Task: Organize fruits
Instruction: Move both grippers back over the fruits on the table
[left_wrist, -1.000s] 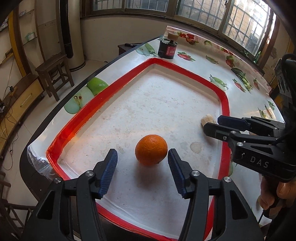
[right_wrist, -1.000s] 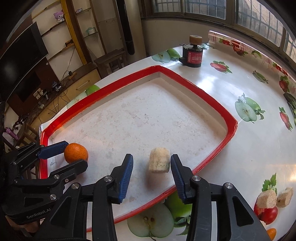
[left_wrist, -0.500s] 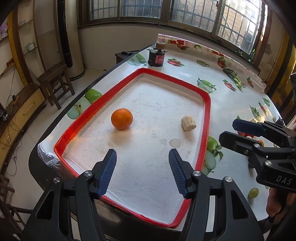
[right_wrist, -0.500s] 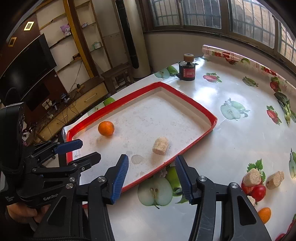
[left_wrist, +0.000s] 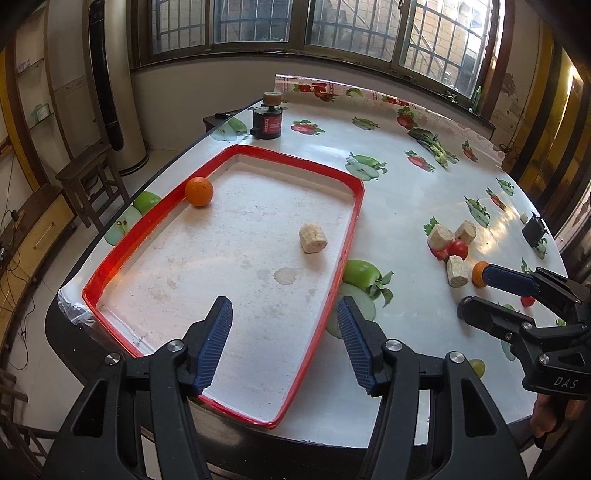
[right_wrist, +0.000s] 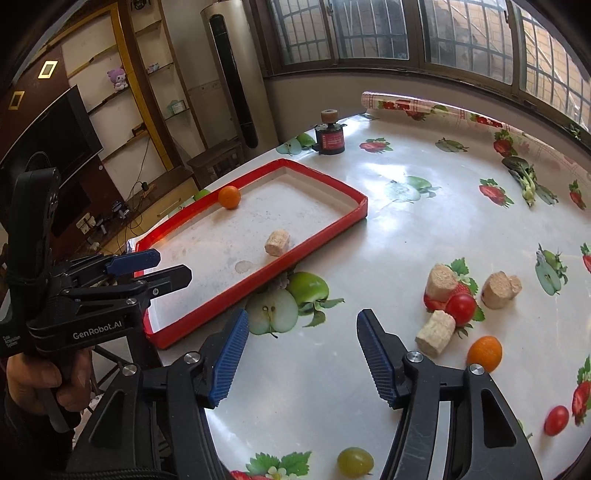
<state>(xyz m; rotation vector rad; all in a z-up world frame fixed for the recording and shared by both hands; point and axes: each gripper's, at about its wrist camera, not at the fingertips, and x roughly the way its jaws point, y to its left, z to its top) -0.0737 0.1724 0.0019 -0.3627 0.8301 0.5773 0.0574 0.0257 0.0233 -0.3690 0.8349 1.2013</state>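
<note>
Both grippers, GenRobot.AI left gripper (right_wrist: 162, 266) and DAS right gripper (left_wrist: 476, 291), pulled back, fingers apart, right's just widened, empty

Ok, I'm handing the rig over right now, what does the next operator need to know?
Left tool: open, empty, over the near end of the red-rimmed white tray.
Right tool: jaws have just been opening, nothing between them, over the fruit-print tablecloth.
Done: one round orange and one beige cork-like cylinder lie in the tray.
Left: outside the tray, three more beige cylinders, a second orange, two red cherry tomatoes and a green grape.
</note>
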